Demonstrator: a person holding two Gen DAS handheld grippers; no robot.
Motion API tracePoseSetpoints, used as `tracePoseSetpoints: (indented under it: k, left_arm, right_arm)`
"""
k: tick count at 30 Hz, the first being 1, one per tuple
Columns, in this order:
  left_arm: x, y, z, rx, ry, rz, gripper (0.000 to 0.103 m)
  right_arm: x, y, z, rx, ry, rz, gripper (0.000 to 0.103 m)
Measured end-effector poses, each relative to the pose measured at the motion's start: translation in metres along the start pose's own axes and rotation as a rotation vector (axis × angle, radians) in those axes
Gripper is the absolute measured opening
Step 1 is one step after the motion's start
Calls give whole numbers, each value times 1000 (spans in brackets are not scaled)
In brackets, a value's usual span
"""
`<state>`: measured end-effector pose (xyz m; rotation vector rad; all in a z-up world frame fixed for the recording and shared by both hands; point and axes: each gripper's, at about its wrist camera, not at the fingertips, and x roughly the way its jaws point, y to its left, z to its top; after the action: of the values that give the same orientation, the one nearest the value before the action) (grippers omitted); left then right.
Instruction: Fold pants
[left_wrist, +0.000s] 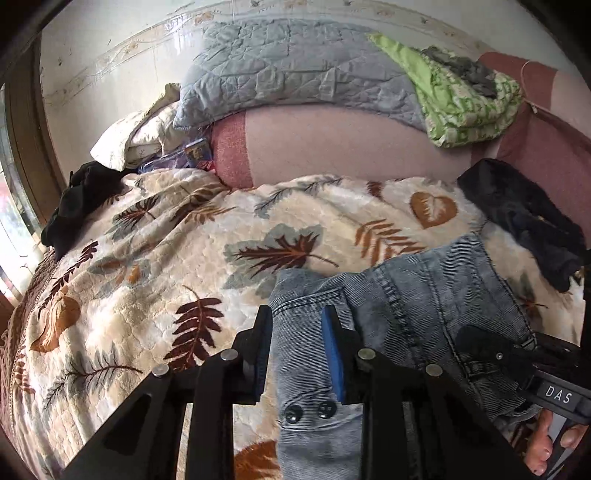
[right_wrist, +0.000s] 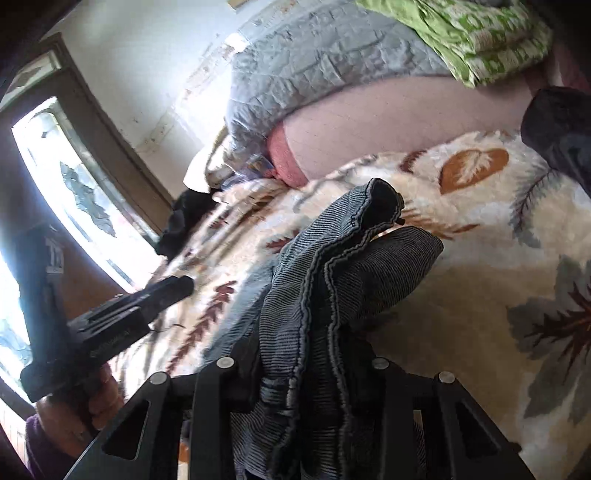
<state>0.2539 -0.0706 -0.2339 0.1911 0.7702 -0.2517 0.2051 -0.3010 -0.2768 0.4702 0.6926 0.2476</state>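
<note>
I have the faded blue-grey denim pants (left_wrist: 388, 306) pinched at the waistband end by both tools, lifted a little off the cream plush blanket with brown and grey leaf prints (left_wrist: 147, 280). The left gripper (left_wrist: 297, 354) clamps its blue-padded jaws on the buttoned corner of the waistband; the right gripper (right_wrist: 314, 369) bites a bunched handful of the ribbed denim edge, cloth spilling over its jaws.

To fold well, I judge I should keep both grips level and equally tight, hold the waistband taut between them, and carry it over the legs so the edges line up before lowering.

The right fingers are buried under denim, so I cannot see the pads themselves. The legs and hems run out of both views, and I cannot tell how flat they lie. The right view is blurred, and a dark garment (left_wrist: 524, 218) at the blanket's edge is hard to identify.
</note>
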Motion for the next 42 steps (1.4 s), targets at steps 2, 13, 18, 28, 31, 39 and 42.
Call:
tracePoseSetpoints:
  k: [2,13,18,28,31,39,42]
  left_arm:
    - [32,5,-12,-19,111,27,29]
    - [-50,17,-18,-133,-2,38,63]
    - [-160,8,-38,-117,-199,81,87]
    - [-304,-12,-65,-47,-314,191,93]
    - [-330,-10,-68,-63,-340,195,94]
    - [-365,-7,-70,-97,-380,200,94]
    - [-369,-7,-70,-98,-384,197,94]
  right_arm:
    - [18,-18,-9,34,46,-90,51]
    - [-79,7,-8,-35,-74,-226,70]
    - [-173,72,-26,-170,-231,-272,76]
    - [-291,171,-62,-260,-387,-289,79]
    - [-307,183,-68,-264,-405,-268,79]
    - [-328,205,-80,-307,-442,-255,80]
    - [-329,207,-82,-305,-446,-252,80]
